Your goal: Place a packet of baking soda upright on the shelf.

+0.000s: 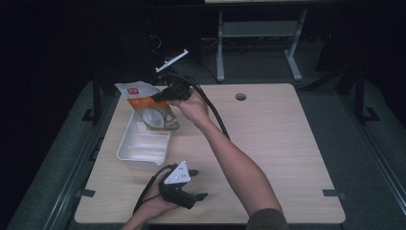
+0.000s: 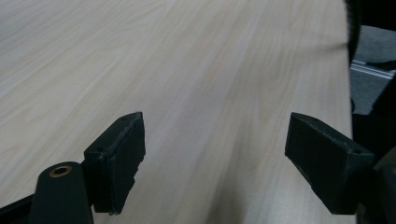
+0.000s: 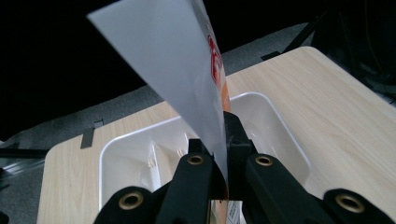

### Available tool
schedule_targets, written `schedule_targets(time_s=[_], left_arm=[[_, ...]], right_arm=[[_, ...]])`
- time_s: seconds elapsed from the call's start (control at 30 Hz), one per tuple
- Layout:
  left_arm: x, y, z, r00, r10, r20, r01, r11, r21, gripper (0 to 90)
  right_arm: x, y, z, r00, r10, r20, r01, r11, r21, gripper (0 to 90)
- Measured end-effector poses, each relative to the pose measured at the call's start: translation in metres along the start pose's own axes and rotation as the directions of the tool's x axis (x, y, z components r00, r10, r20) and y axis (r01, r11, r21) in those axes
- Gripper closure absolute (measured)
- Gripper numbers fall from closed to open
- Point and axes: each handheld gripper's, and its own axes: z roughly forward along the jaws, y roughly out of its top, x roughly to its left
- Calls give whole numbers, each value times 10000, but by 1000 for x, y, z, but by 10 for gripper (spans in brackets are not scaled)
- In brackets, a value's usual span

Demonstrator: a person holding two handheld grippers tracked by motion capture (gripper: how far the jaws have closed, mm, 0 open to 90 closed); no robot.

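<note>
High view: right arm stretched forward, its claw (image 1: 165, 96) pinching a pouch (image 1: 146, 106) held above the white tray (image 1: 125, 143) (pouch upright between the jaws in the right gripper view). Left claw (image 1: 197, 184) rests low over the tabletop (image 1: 277, 134), jaws spread.

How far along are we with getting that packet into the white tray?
Done: the right tongs are shut on the packet, which hangs in the air. In hand: the packet is held above the far end of the white tray, which already holds pale items I cannot identify. Left: lowering the packet in and letting go. The left tongs sit open over bare table.
</note>
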Motion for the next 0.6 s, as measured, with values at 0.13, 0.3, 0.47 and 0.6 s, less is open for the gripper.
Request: schedule_targets(time_s=[0.13,0.3,0.47,0.6], left_arm=[[-2,0,2,9999,161,-16,-161,9998,154,197],[-4,0,1,9999,133,-60,-132,9998,131,197],[-1,-1,-3,9998,116,-137,-116,9999,10,197],[3,-3,-5,9996,-111,-241,109,9999,-87,197]], right_arm=[[4,2,16,10000,-39,43,39,10000,-62,900],[7,4,33,10000,-53,-48,53,10000,-16,900],[5,2,46,9997,28,-230,-32,9998,-206,900],[-7,-14,66,9991,321,-277,-331,9988,-359,900]])
